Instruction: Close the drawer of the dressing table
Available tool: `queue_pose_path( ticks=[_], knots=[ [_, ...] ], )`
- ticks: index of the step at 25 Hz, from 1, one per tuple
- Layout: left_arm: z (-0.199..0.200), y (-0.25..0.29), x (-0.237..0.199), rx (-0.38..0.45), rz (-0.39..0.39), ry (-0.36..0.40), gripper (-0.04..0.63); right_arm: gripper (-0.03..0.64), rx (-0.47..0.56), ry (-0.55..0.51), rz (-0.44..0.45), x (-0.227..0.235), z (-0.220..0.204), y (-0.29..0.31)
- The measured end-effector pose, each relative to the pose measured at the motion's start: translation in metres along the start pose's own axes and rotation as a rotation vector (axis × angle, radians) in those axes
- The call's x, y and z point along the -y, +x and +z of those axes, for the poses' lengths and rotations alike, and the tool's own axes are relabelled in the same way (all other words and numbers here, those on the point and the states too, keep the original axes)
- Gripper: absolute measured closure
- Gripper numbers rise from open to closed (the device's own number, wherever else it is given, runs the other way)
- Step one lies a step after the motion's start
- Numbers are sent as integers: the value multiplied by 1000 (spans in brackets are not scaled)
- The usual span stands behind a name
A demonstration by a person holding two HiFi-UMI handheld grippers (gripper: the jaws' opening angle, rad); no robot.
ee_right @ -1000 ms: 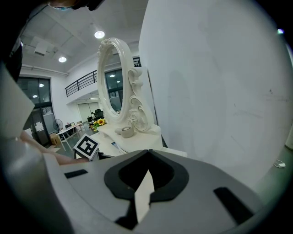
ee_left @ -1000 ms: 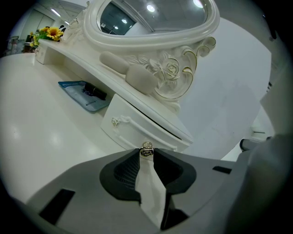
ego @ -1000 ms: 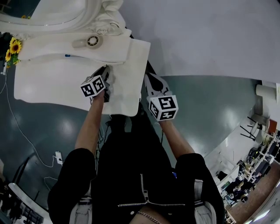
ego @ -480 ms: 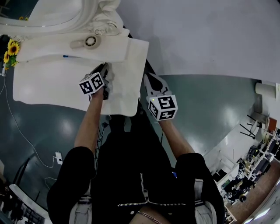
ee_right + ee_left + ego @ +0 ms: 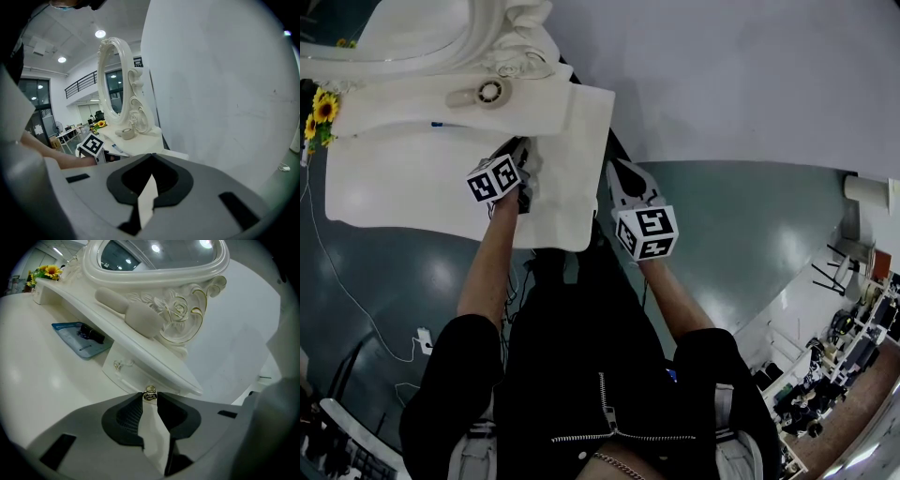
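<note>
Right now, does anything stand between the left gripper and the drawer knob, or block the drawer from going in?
Nothing visible does. The fingers of the left gripper hold the gold knob. The blue tray lies apart, to the left. What is inside cannot be seen.

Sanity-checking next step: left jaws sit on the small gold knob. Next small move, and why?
Probably ease the left gripper forward, toward the dressing table: its jaws pinch the gold knob, so the drawer should slide in. The right gripper is shut, empty and clear of it.
</note>
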State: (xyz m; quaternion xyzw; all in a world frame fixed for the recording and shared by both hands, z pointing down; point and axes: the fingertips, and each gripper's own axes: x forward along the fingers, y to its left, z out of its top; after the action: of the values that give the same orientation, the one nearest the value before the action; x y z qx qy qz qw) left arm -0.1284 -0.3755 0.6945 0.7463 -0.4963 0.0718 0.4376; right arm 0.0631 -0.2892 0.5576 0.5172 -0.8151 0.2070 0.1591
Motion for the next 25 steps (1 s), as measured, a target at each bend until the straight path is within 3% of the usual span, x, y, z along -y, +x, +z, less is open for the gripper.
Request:
queue_pose_path(
  ticks=[4,14,25],
  knots=[
    [-1,-2,2,-22,6,25,489,611,6,-4,7,-4,2,2],
    [1,-39,7,-26,55,232,484,611,28,-24,41,-34,5,7],
    [21,-110,21,43,53,418,567,611,80,-78,99,-82,22,7]
  ],
)
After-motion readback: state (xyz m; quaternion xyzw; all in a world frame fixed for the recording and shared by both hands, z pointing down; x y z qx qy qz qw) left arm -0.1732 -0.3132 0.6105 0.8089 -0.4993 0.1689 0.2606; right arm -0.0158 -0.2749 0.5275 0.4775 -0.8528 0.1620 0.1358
